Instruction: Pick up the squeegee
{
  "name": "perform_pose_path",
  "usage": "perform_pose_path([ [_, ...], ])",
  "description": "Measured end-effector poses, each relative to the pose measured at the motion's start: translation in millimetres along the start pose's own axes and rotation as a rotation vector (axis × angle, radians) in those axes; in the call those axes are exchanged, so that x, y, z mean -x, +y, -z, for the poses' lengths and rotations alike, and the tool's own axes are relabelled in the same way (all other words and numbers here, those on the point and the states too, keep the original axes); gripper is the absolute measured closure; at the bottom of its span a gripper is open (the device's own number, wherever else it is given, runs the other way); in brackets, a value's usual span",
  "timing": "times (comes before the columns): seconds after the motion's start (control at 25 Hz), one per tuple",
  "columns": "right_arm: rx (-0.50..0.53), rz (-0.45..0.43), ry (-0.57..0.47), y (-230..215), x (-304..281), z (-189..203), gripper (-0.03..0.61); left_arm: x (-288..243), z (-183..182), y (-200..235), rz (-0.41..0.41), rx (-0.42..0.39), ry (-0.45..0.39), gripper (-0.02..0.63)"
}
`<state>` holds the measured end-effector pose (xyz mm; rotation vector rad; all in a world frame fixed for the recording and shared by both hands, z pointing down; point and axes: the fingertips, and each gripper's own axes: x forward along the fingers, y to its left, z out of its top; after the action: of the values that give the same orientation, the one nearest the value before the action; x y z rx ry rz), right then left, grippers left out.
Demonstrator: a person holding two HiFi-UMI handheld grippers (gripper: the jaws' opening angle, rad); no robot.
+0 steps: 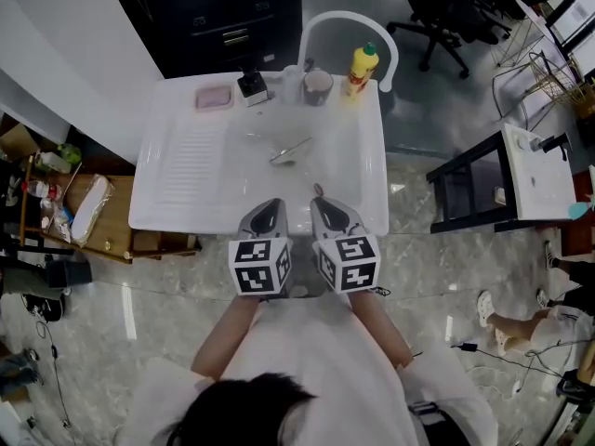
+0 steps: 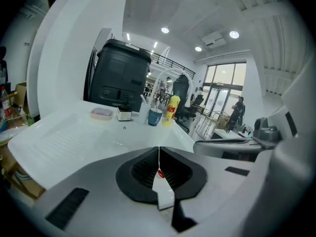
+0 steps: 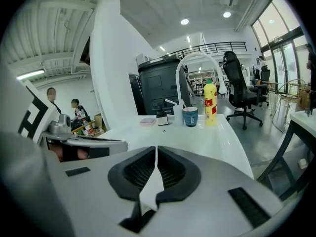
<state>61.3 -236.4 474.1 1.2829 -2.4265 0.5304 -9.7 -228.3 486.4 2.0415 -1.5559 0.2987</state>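
The squeegee (image 1: 291, 151), a thin grey tool, lies at a slant in the basin of the white sink unit (image 1: 177, 189). It does not show in either gripper view. My left gripper (image 1: 269, 204) and right gripper (image 1: 322, 196) hang side by side over the unit's near edge, a little short of the squeegee. In the left gripper view the left gripper (image 2: 159, 152) has its black pads pressed together with nothing between them. The right gripper (image 3: 156, 153) is likewise shut and empty.
Along the back rim stand a pink soap dish (image 1: 214, 98), a small black-and-white item (image 1: 252, 85), a cup (image 1: 317, 86) and a yellow bottle (image 1: 362, 69), under a white arched faucet (image 1: 344, 19). A black cabinet (image 1: 232, 12) is behind, a black stand (image 1: 465, 189) to the right.
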Motion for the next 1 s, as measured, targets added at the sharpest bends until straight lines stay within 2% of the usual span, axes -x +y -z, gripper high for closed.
perform_pose_path([
  [0.64, -0.039, -0.016, 0.048, -23, -104, -34, 0.545, -82, -38, 59, 0.037, 0.012, 0.091, 0.587],
  [1.0, -0.045, -0.022, 0.136, -31, -146, -21, 0.425, -113, -43, 83, 0.064, 0.006, 0.145, 0.587],
])
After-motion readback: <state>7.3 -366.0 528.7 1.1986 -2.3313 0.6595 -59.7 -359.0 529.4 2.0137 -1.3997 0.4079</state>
